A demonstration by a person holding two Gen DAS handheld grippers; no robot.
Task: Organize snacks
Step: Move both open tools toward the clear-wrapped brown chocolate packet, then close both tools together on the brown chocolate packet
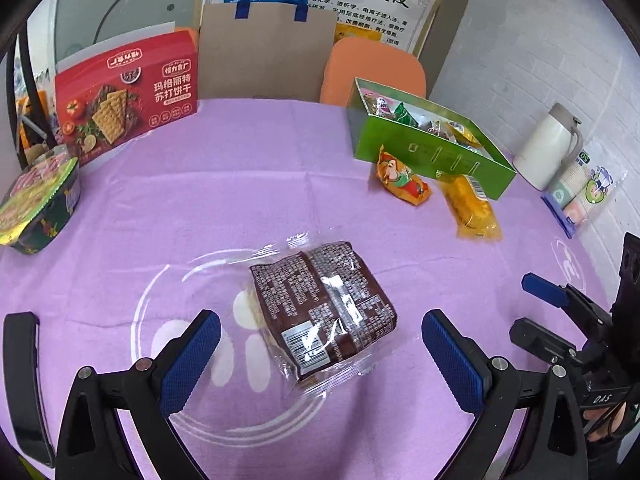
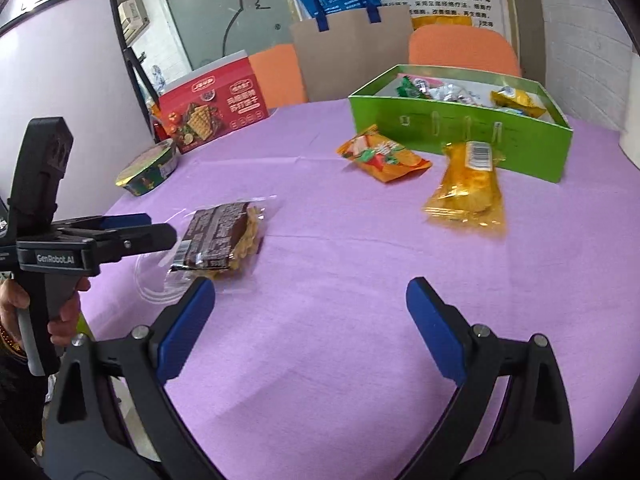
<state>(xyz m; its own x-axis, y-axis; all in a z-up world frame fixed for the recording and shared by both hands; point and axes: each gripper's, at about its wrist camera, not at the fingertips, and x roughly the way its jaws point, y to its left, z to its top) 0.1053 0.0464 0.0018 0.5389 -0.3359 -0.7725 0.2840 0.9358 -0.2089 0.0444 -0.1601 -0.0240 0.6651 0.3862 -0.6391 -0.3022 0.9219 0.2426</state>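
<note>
The brown pack [image 1: 324,312] lies on a clear glass plate [image 1: 160,300] near the front of the bench [image 1: 240,200], label side up, with pale wafers showing at its edge through a see-through wrapper. The left gripper [image 1: 320,356] hangs over it with its fingers spread wide, one on each side of the pack and touching nothing. The right gripper [image 2: 310,320] is also wide apart and empty, over bare cloth well to the side of the pack. The pack looks light and crinkly; the film is probably slick, and the wafers inside would likely crush under a hard squeeze. The firm middle of the body, taken across its short width, seems the best hold, since the loose sealed ends would probably slip or fold. The plate under it may slide or ring if pushed. Farther back an orange pack [image 2: 382,156] and a yellow pack [image 2: 468,184] lie just in front of an open green box [image 2: 460,136] that already holds several snacks, so that box is likely where things go. A red cracker box [image 1: 128,96] stands at the far left, with a round tub [image 1: 36,204] beside it. A purple cloth covers the bench; a white flask [image 1: 548,148] and a sleeve of cups [image 1: 580,192] stand by the white brick wall, and orange chairs [image 1: 376,72] and a paper bag [image 1: 264,56] sit behind.
</note>
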